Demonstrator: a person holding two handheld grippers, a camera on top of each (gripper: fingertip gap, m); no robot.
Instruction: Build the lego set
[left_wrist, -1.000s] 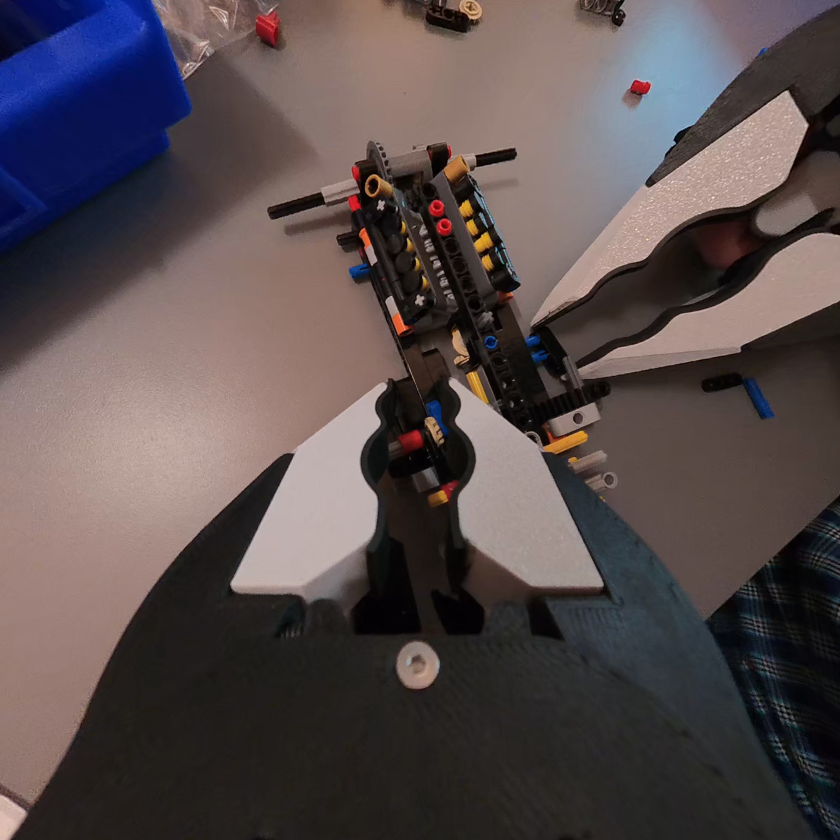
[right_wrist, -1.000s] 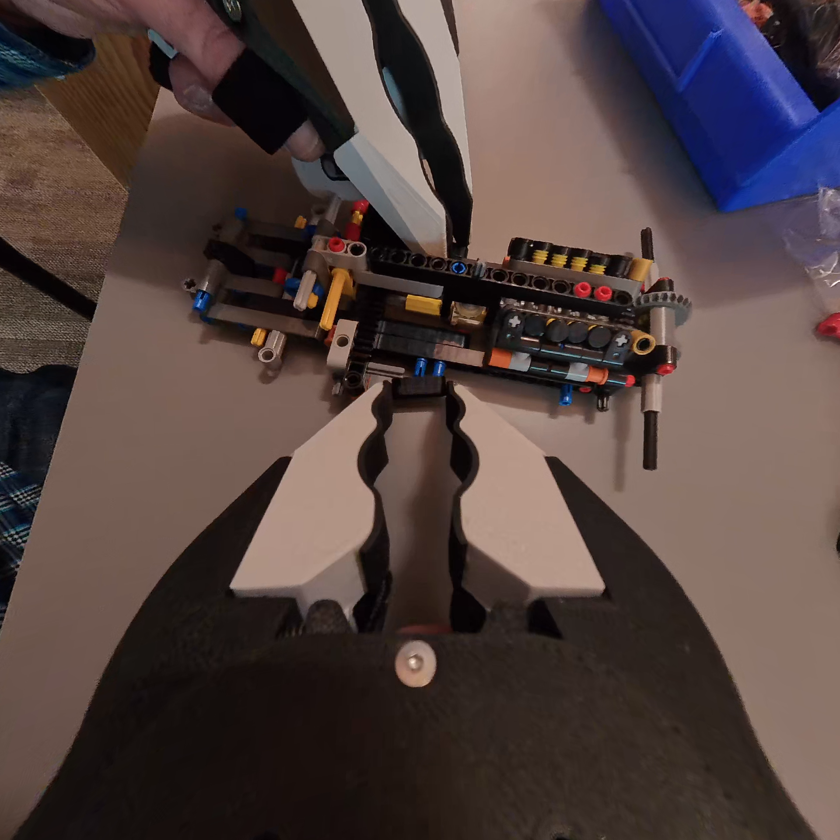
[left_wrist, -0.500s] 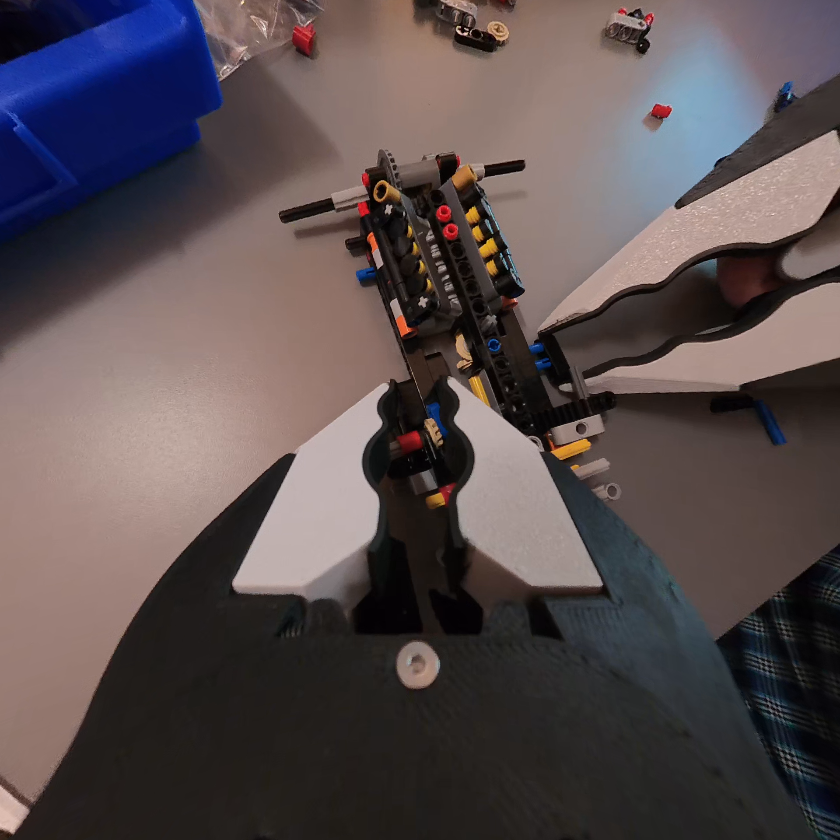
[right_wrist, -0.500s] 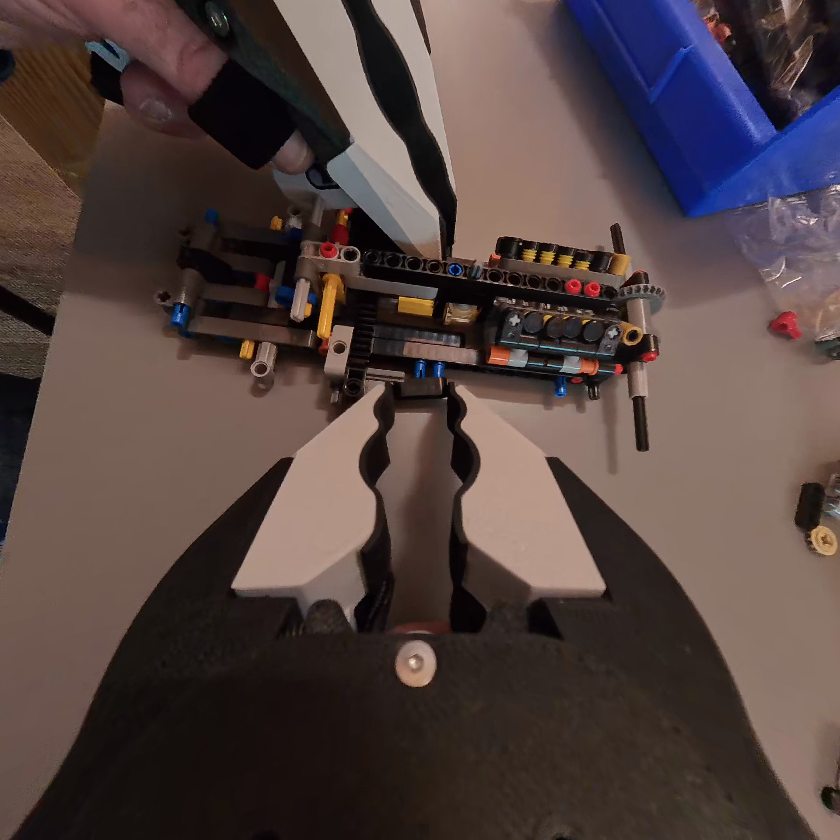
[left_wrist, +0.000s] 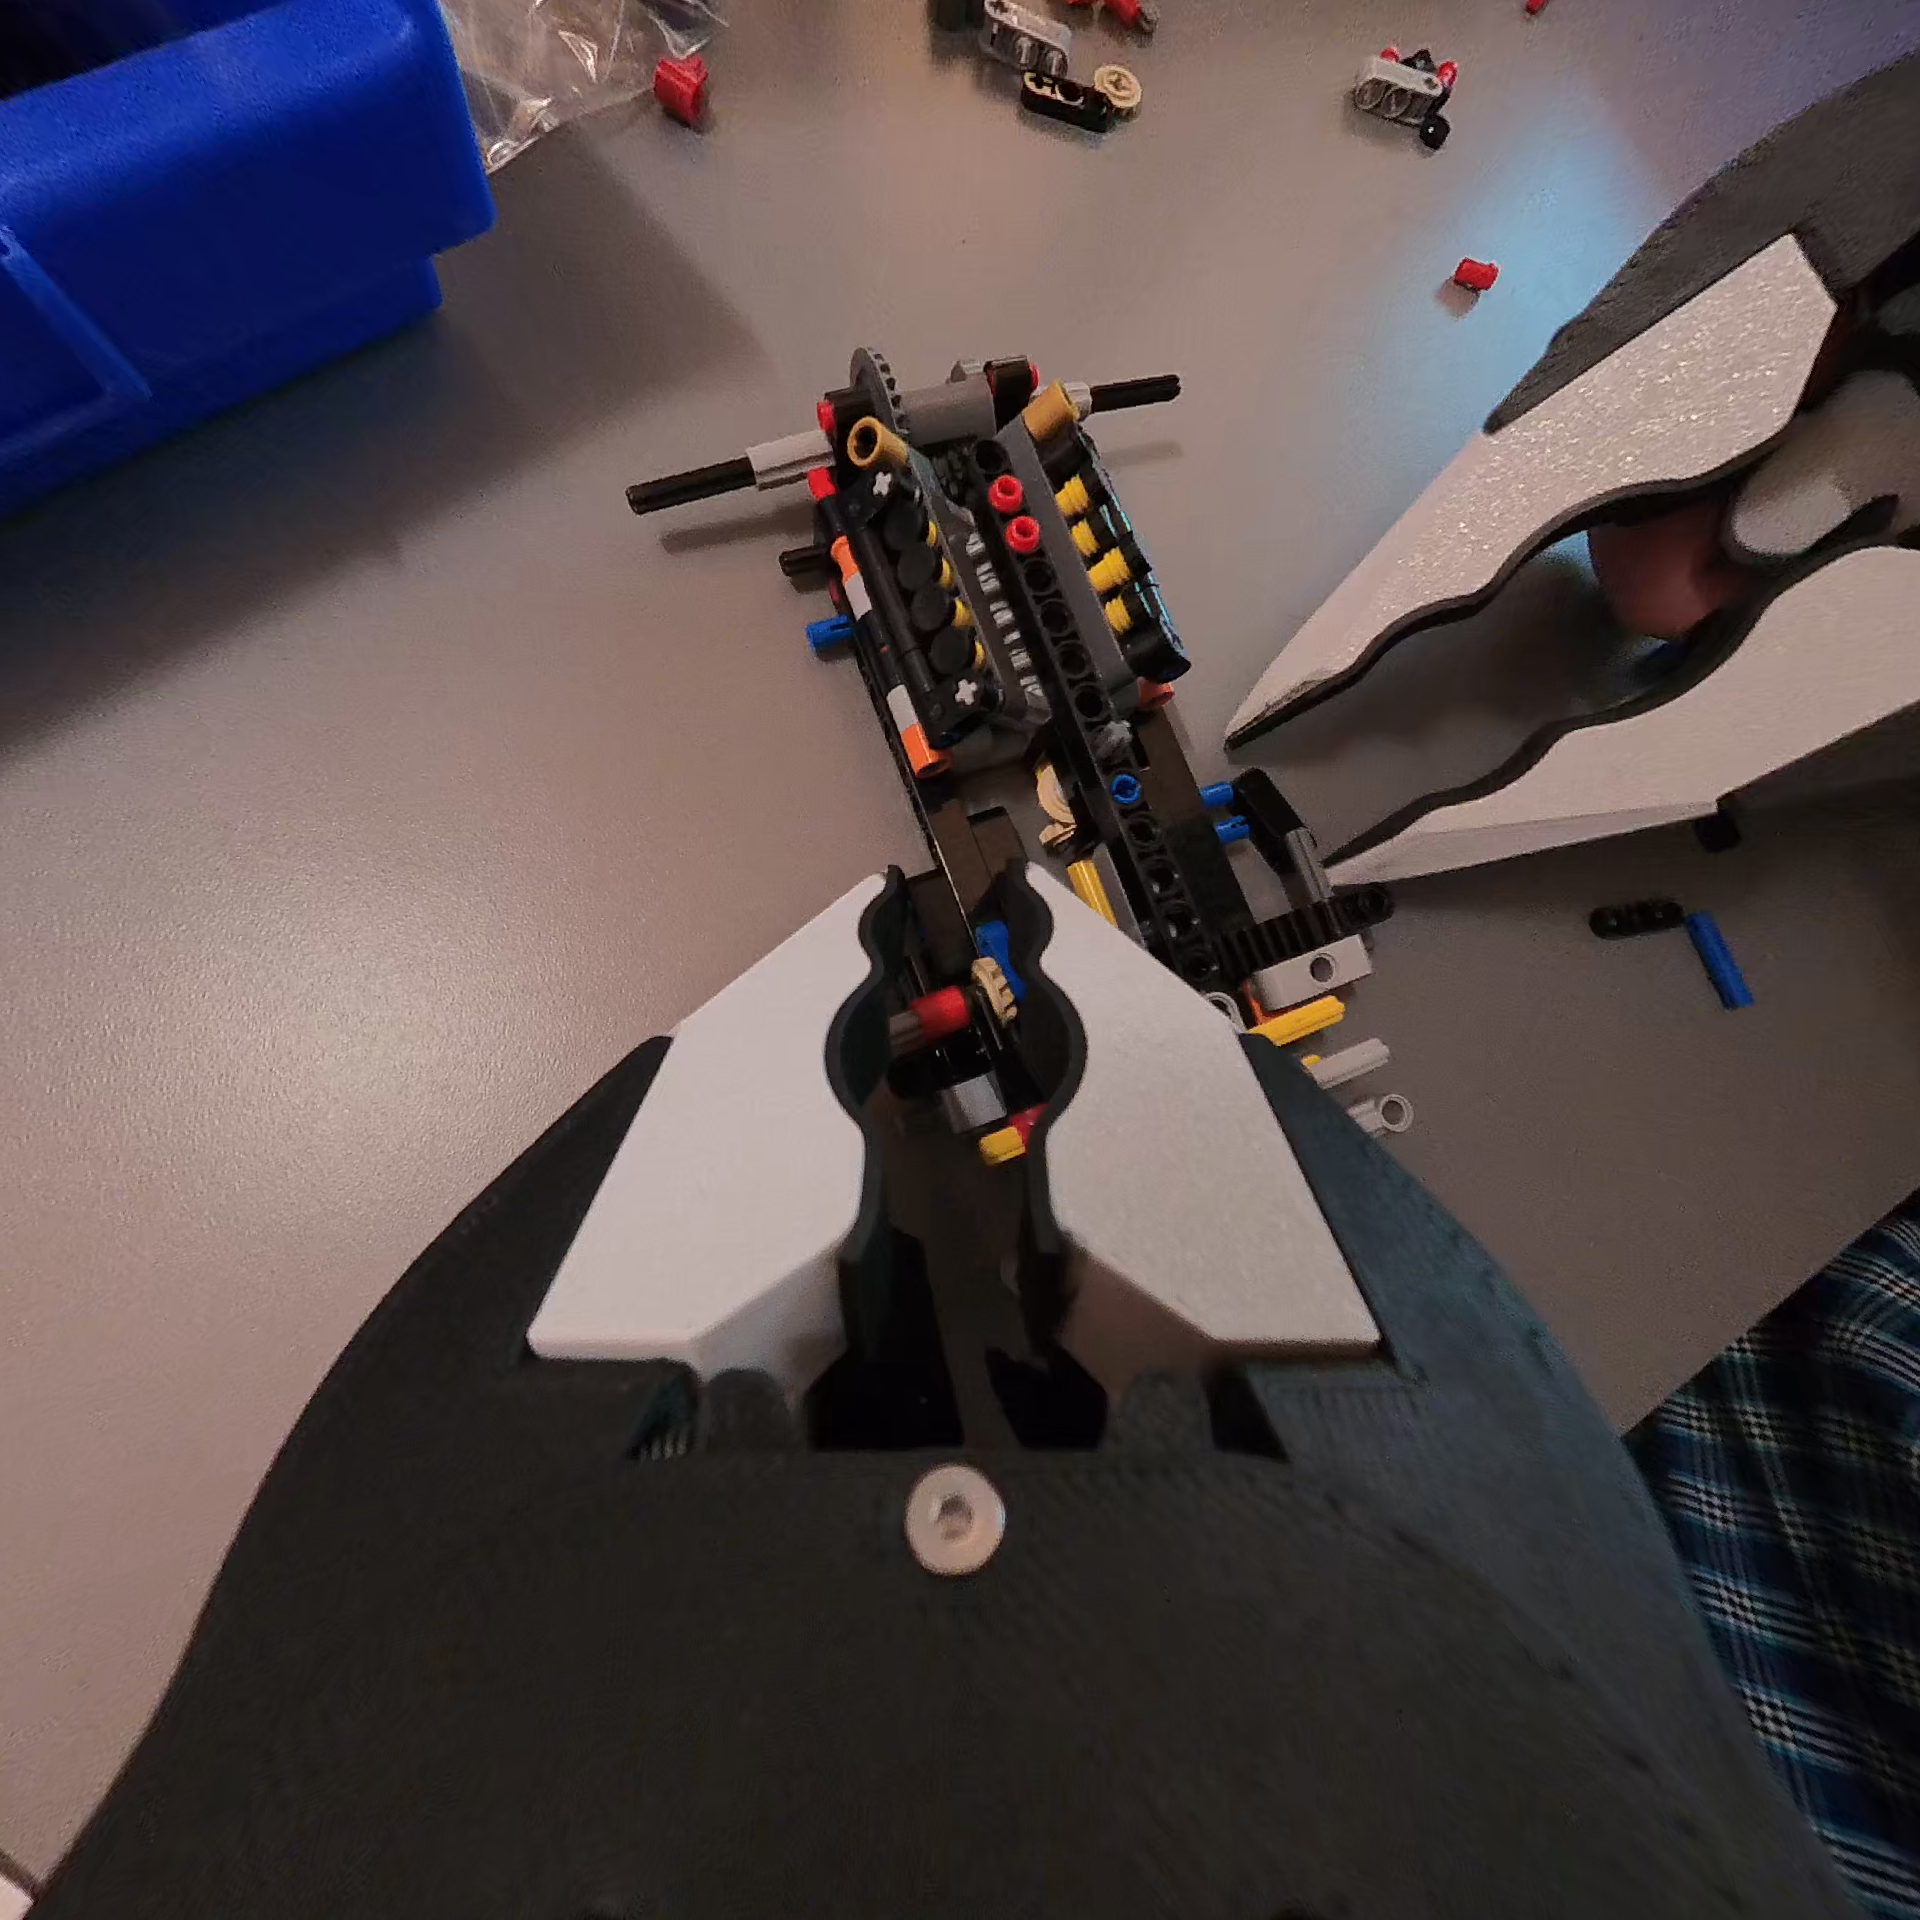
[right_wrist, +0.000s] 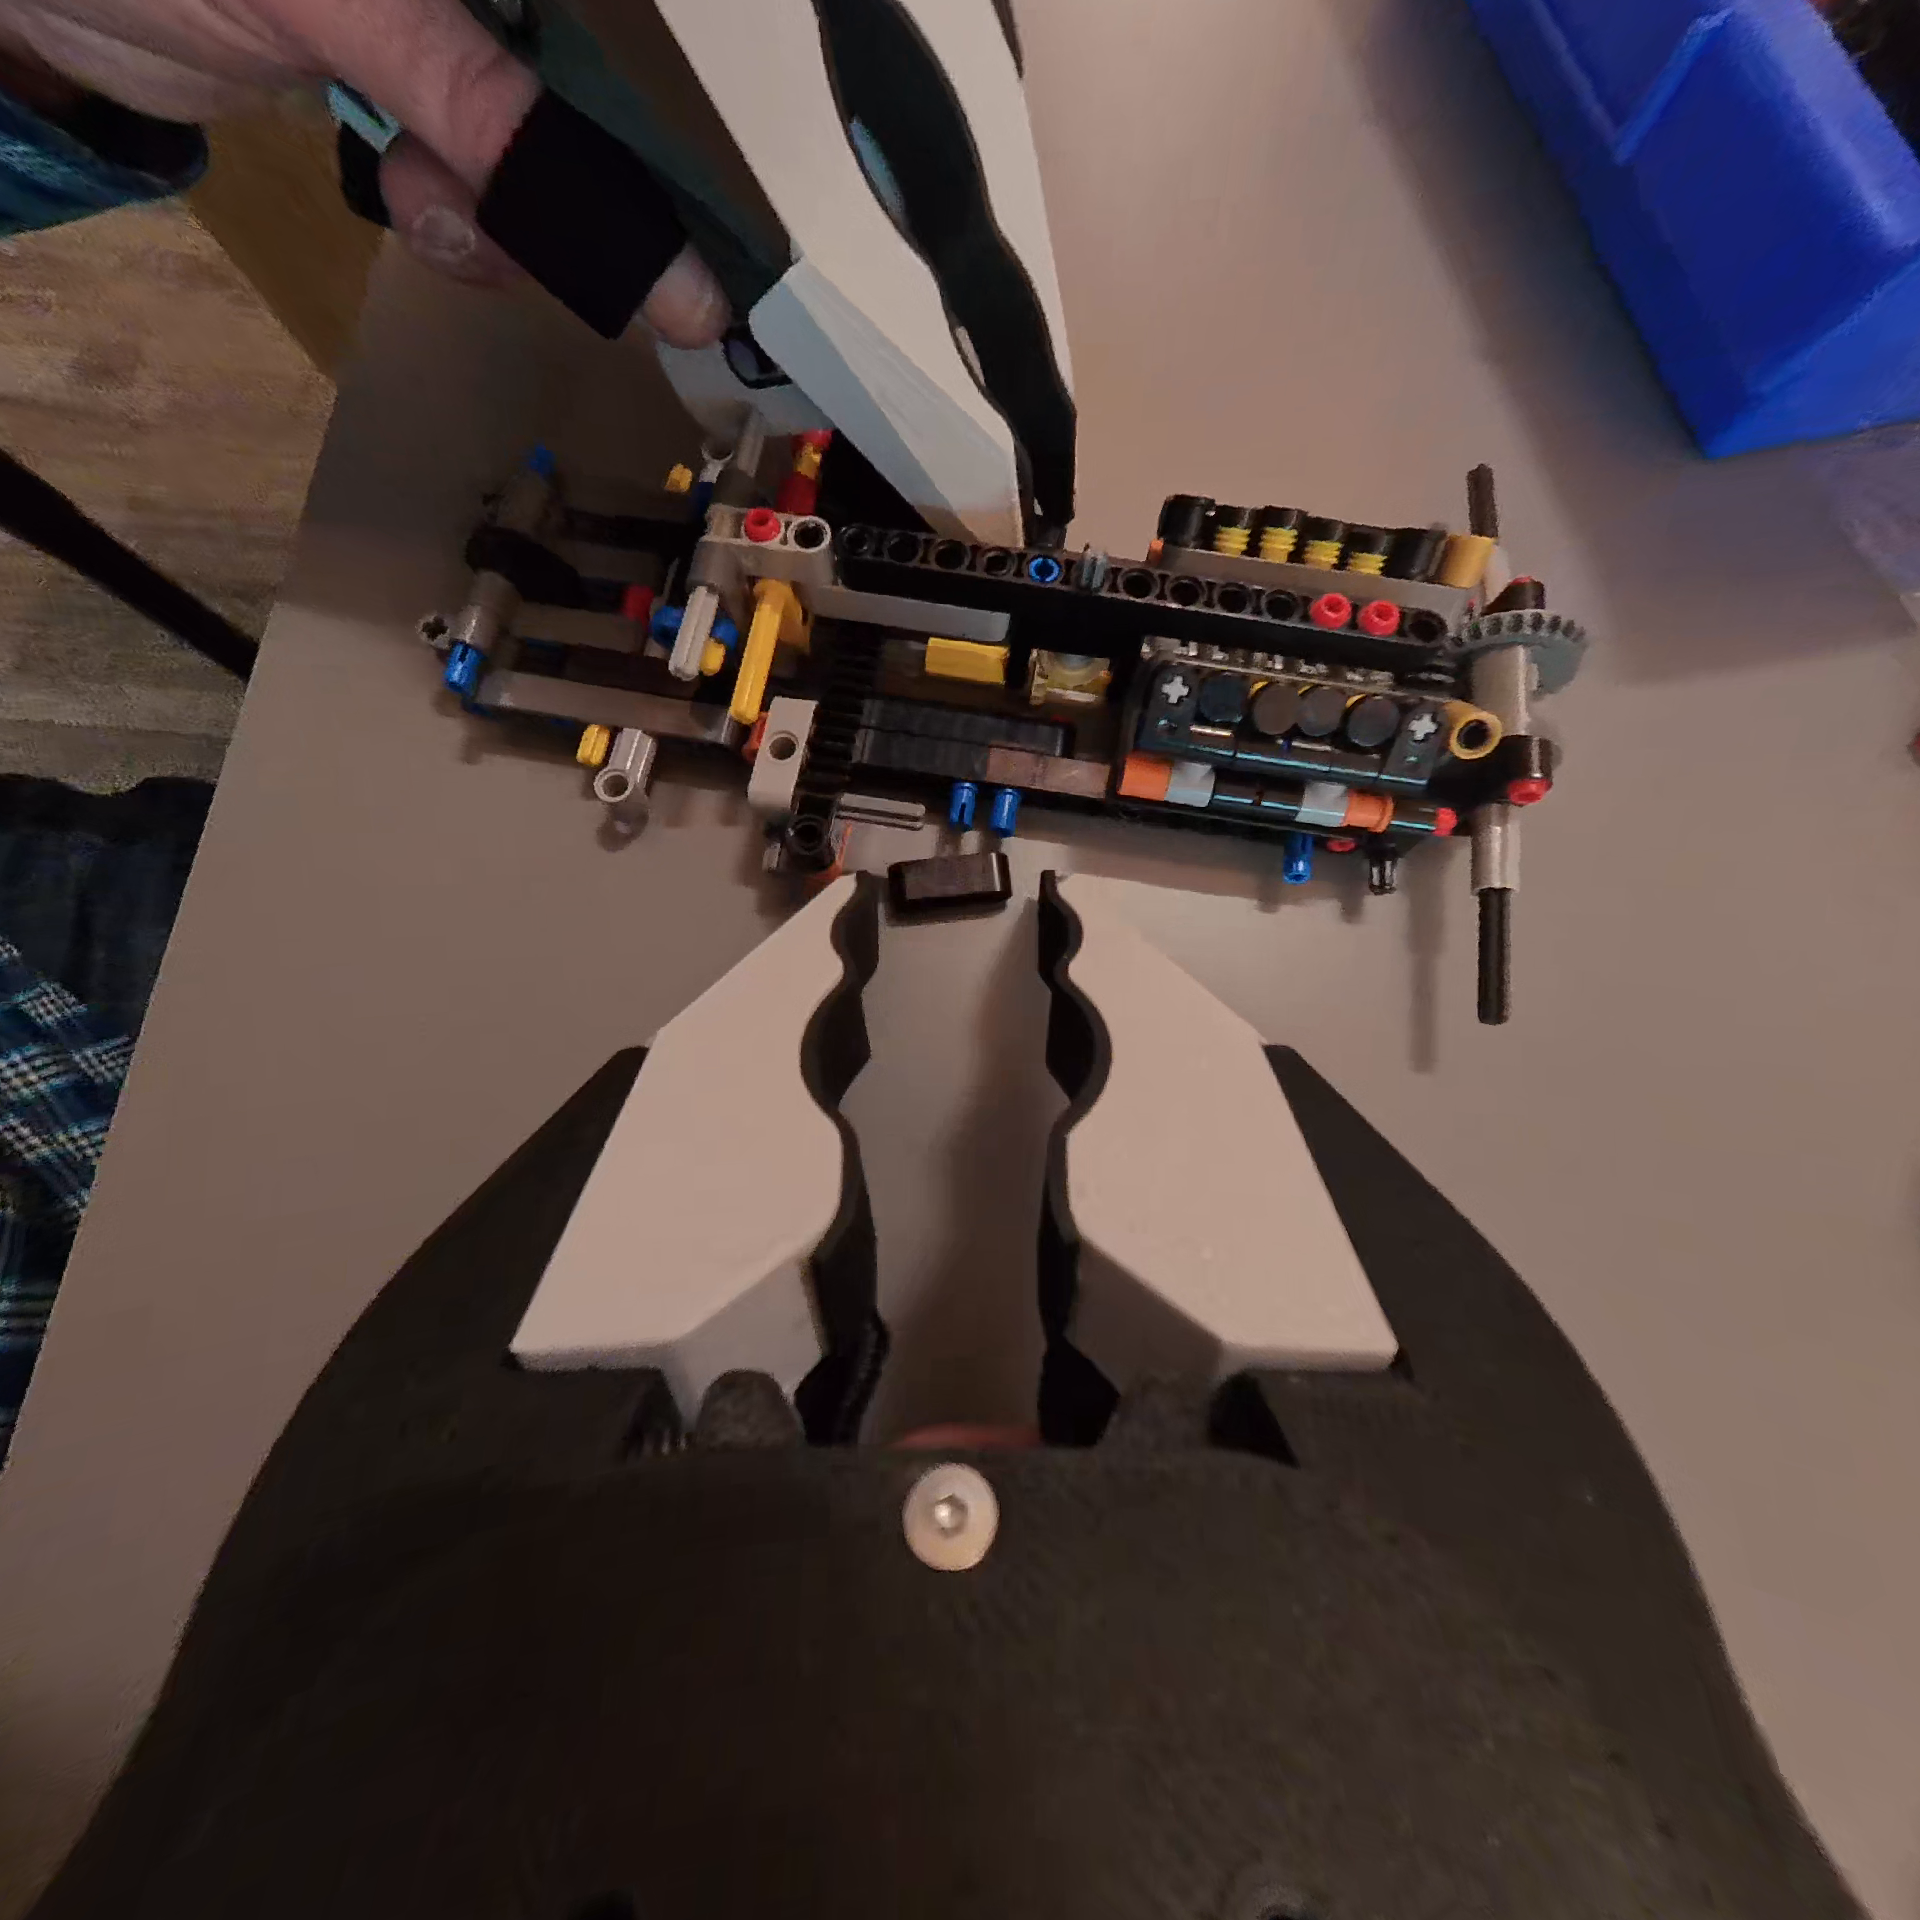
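The long lego chassis (left_wrist: 997, 582) lies on the grey table (left_wrist: 364, 883). My left gripper (left_wrist: 956, 883) is shut on its near end, and the parts between the fingers hide that end's base. In the right wrist view the chassis (right_wrist: 1039, 665) lies crosswise, with the left gripper (right_wrist: 1044, 514) on its far side. My right gripper (right_wrist: 951, 888) is open at the chassis's near side. A small black piece (right_wrist: 948, 878) sits between its fingertips, just below two blue pins; the jaws stand a little wider than it. In the left wrist view the right gripper (left_wrist: 1288, 805) comes in from the right.
A blue bin (left_wrist: 208, 208) stands at the far left, also in the right wrist view (right_wrist: 1714, 208). A plastic bag (left_wrist: 561, 62) and loose pieces (left_wrist: 1081, 94) lie at the back. A black piece and blue pin (left_wrist: 1720, 961) lie right. A person's hand (right_wrist: 468, 187) holds the left gripper near the table edge. Some 7 centimetres of space lies between my two pairs of fingers.
My right gripper's jaws have spread slightly around the small black piece. The left wrist view has drawn back a little, showing more of the far table. The left gripper still grips the chassis.
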